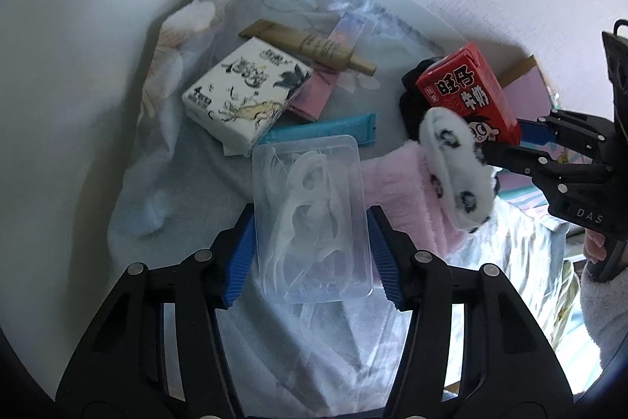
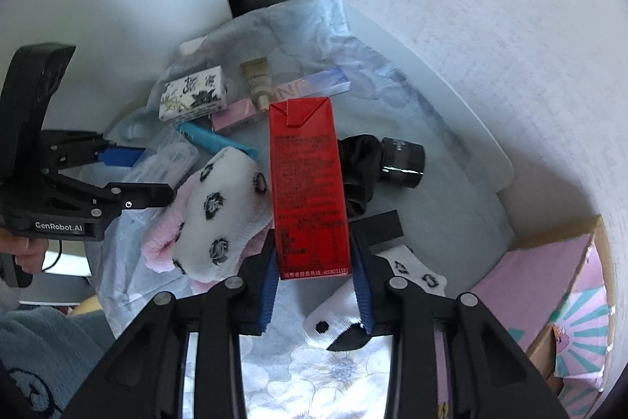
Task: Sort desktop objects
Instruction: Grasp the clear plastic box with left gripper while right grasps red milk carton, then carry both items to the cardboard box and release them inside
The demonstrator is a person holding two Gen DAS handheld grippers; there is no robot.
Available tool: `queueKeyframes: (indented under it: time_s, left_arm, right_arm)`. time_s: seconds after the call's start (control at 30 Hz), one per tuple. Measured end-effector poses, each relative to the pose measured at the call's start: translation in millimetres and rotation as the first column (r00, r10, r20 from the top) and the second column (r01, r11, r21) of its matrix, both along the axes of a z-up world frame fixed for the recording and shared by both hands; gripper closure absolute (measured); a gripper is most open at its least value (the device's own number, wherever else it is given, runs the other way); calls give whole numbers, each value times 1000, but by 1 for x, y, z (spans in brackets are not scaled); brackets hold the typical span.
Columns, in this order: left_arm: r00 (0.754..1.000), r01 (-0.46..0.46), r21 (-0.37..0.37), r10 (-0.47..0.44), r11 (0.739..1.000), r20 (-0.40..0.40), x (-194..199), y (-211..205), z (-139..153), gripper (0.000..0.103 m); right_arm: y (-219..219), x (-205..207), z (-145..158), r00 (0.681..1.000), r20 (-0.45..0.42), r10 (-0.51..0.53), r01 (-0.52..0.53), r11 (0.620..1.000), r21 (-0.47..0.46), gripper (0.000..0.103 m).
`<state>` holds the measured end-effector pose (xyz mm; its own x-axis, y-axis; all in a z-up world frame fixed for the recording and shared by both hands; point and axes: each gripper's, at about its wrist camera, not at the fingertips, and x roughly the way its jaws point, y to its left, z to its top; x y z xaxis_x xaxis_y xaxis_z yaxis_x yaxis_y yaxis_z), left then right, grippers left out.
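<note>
Between the blue pads of the left gripper [image 1: 312,256] sits a clear plastic box [image 1: 310,218] of white floss picks, the fingers closed against its two long sides. It is held above the flowered cloth [image 1: 188,183] that covers the worktop. On the right, the right gripper [image 2: 314,285] clamps the near end of a red drink carton [image 2: 308,187], which sticks out long and far beyond the pads.

Below and between the two lie a white sock [image 2: 223,214] with black flowers on something pink and fluffy, a blue packet [image 1: 325,130], a white tissue pack [image 1: 247,91] with ink-style drawings, a beige tube [image 1: 314,46] and a black jar [image 2: 402,161]. A pink cardboard box [image 2: 549,285] stands at the near right.

The clear box is smooth and thin-walled, so I judge that it could slip out or bow under the squeeze. The carton is gripped only at one end, so a quick swing might pivot it. Both grippers hang close together over the clutter, and a careless move could knock them or drag the sock.

Readable writing: Chinese characters and a cartoon face on the carton, "GenRobot.AI" on the left gripper, "DAS" on the right one; the tube's print is too small to read
</note>
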<state>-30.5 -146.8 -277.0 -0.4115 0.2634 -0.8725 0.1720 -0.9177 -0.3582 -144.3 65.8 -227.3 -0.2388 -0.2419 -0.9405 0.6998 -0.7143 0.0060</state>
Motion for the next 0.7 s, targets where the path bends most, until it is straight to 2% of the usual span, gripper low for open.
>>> queueKeyframes:
  time_s: [0.2,0.37,0.5,0.7]
  left_arm:
    - [999,34,-35,-35,999,-15,2,6,24,51]
    - [998,68,-116,-70,991,-10,5,9,36,51]
    - [998,52,-113,-54,992,-13,9,0,41,51]
    - [996,63,-161,-73,985,-55,17,0,80,51]
  right_arm:
    - [14,-1,15,997,8,-79,79,996,-45,71]
    - [13,3,33,995,-19,-98,97,994,-46,71]
    - [10,8,45,993,-31,-114,112,992,-56,71]
    - [13,26,63,987,-67,-145,140,987,-84,71]
